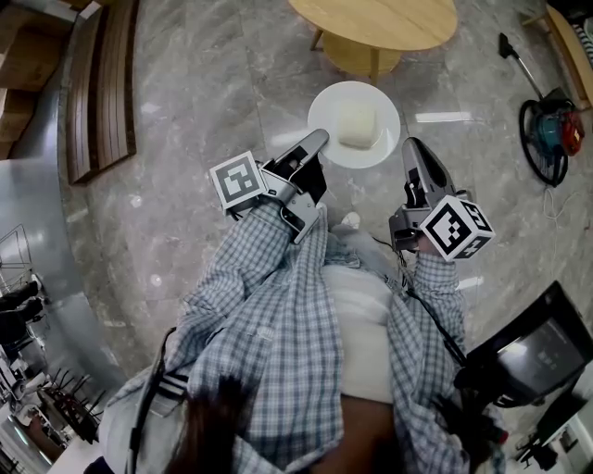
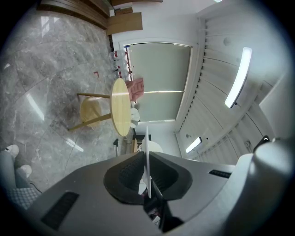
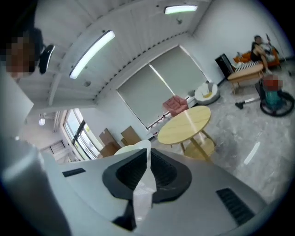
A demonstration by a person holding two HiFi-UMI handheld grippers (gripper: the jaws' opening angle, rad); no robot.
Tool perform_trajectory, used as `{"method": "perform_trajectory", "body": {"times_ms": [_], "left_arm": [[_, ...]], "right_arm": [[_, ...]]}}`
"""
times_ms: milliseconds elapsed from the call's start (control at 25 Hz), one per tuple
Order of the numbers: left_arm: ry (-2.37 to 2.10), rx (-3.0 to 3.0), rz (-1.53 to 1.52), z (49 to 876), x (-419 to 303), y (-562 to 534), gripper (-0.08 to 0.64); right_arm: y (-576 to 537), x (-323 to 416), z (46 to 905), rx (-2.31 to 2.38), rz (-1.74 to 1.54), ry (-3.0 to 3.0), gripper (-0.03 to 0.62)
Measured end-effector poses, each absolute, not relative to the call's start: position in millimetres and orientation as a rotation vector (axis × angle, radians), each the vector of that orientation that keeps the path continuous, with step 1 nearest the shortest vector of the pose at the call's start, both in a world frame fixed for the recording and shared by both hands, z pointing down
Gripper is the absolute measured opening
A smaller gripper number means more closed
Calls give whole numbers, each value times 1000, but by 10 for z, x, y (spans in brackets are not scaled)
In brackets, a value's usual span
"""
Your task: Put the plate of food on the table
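Note:
A white plate [image 1: 354, 123] carrying a pale block of food [image 1: 357, 125] hangs above the marble floor, just short of a round wooden table [image 1: 375, 23]. My left gripper [image 1: 318, 140] is shut on the plate's left rim, and my right gripper [image 1: 410, 146] is shut on its right rim. In the left gripper view the plate [image 2: 147, 159] shows edge-on between the pads, with the table [image 2: 120, 107] ahead. The right gripper view has the plate's rim [image 3: 144, 182] pinched between the jaws and the table [image 3: 184, 125] beyond.
A vacuum cleaner [image 1: 551, 130] stands on the floor at the right. A wooden bench [image 1: 97, 88] runs along the left. A dark monitor [image 1: 536, 356] sits low at the right. A person [image 3: 262, 46] sits far off by a bench.

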State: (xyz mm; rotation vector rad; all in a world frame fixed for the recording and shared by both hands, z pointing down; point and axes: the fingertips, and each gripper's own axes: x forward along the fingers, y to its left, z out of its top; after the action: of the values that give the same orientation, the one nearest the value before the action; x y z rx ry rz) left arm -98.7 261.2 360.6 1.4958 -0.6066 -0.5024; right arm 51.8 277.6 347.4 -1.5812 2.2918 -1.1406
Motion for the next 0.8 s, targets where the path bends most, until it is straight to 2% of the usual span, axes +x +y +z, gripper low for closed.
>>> {"method": "perform_trajectory", "body": {"times_ms": [80,120,240,800], "left_arm": [[-602,1496,-506,3586,-1064,2611,29],[-600,1496,-507,3575,-1119,2611,29],[-590,1493,-508,3549,-1212,2630,29],[-549,1492,-488,3605,-1220,2649,29]], "right_arm": [[2758,437,3439,-1506,-1216,2205,28],[2752,377,3422,-1484,-1236,2186,64],[2764,232,3401,-1427,-1286,2170,89],[2819,35,3527,-1388,-1358,2209,87]]}}
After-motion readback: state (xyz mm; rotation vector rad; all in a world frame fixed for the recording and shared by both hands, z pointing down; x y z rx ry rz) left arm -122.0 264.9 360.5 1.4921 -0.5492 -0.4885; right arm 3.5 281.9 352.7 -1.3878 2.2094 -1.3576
